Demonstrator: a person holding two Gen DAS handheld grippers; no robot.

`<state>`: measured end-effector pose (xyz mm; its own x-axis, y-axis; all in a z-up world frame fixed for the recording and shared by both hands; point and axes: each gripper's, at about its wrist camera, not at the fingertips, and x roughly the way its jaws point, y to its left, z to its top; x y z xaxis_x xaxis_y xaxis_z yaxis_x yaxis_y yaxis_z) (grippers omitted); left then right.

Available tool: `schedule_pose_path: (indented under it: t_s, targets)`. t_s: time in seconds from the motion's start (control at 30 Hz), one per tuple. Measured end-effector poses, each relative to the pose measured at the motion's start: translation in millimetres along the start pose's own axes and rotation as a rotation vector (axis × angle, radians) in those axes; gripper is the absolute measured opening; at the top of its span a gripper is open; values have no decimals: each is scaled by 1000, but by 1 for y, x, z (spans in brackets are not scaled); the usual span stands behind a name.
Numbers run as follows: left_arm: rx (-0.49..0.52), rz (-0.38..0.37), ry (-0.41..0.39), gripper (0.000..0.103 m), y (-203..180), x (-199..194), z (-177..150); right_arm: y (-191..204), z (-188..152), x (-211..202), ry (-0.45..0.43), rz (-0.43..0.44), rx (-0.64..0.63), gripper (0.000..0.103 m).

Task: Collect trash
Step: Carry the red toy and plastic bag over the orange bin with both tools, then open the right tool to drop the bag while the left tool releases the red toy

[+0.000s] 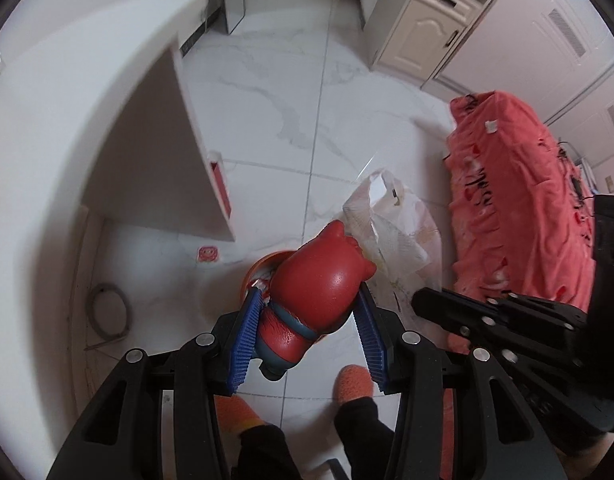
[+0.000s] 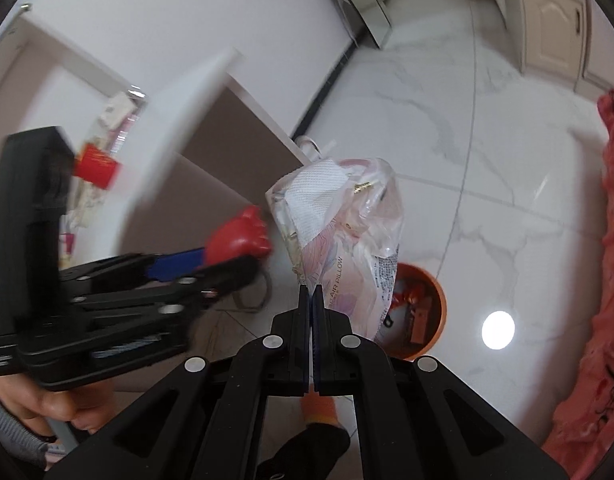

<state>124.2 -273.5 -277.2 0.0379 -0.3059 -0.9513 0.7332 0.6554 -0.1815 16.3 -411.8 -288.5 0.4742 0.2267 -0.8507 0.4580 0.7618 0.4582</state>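
In the left wrist view my left gripper (image 1: 311, 295) is shut on a red toy figure (image 1: 315, 280) with grey-blue bands, its blue pads (image 1: 243, 344) pressing both sides. The toy hangs right above an orange bin (image 1: 263, 264) on the floor. My right gripper (image 2: 311, 293) is shut on the edge of a clear plastic bag (image 2: 343, 224) stuffed with tissue and packaging. The bag hangs over the orange bin (image 2: 425, 312), which holds some scraps. The left gripper (image 2: 227, 258) with the red toy (image 2: 237, 236) shows at the left of the right wrist view. The bag (image 1: 391, 224) and right gripper (image 1: 423, 300) show beside the toy.
A white table (image 1: 107, 80) stands at the left. Furniture under a red cloth (image 1: 515, 200) stands at the right. A person's feet in orange slippers (image 1: 353, 384) stand by the bin. A cable coil (image 1: 109, 312) and a small red packet (image 1: 208, 255) lie on the marble floor.
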Motion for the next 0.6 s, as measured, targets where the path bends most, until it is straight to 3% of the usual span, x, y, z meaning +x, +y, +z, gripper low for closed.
schedule_pose_path:
  t_s: [0.33, 0.37, 0.47, 0.6]
  targets:
    - [-42, 23, 97, 48, 29, 65, -13, -40, -15, 106, 103, -43, 56, 6]
    - [-42, 21, 101, 48, 30, 68, -13, -42, -16, 111, 108, -53, 56, 6]
    - [-41, 28, 117, 48, 32, 77, -14, -48, -22, 126, 127, -70, 69, 20]
    - [-38, 27, 138, 48, 28, 87, -13, -53, -22, 124, 113, -69, 87, 24]
